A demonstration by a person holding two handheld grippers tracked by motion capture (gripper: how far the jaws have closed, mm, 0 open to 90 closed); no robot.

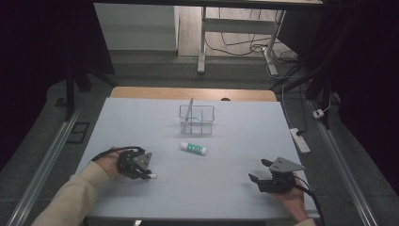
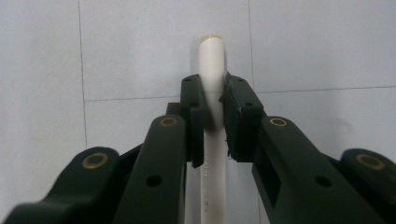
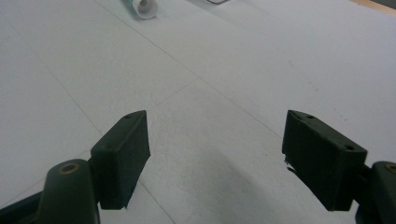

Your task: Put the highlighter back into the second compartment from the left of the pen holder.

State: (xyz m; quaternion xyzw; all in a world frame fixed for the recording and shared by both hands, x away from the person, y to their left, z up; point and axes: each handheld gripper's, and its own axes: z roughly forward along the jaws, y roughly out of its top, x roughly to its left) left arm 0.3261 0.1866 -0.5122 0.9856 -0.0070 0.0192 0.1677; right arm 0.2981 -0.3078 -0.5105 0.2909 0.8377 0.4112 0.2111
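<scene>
A slim white pen-like stick (image 2: 212, 79) with a rounded cream tip lies flat on the tabletop (image 1: 226, 183) near its left front part, and the left gripper (image 2: 213, 100) has its jaws drawn narrow around it, both black pads pressing its smooth sides. In the high view the stick's end (image 1: 151, 176) pokes out just beyond the left gripper (image 1: 141, 172); its exact kind is too small to tell there, and in the left gripper view its near end runs off the bottom edge between the jaws.

The left hand (image 1: 111, 163), in a cream sleeve, sits near the tabletop's left edge, with open pale surface stretching to the right and ahead. The right gripper (image 1: 260, 170) rests well apart near the front right corner, its jaws standing wide with nothing but bare tabletop between them (image 3: 215, 154); the right hand (image 1: 291, 200) is partly cut by the bottom edge.

Between the two and farther back lies a white glue stick (image 1: 193, 148) with a green label, on its side; the right gripper view catches its round white end (image 3: 142, 7), cropped at the top. Just behind it stands a clear plastic organiser box (image 1: 196, 118) with thin dividers, its walls hard to trace against the matte grey-white sheet, which is scored by faint seam lines. A strip of wood edge (image 1: 188, 92) shows behind the sheet.
</scene>
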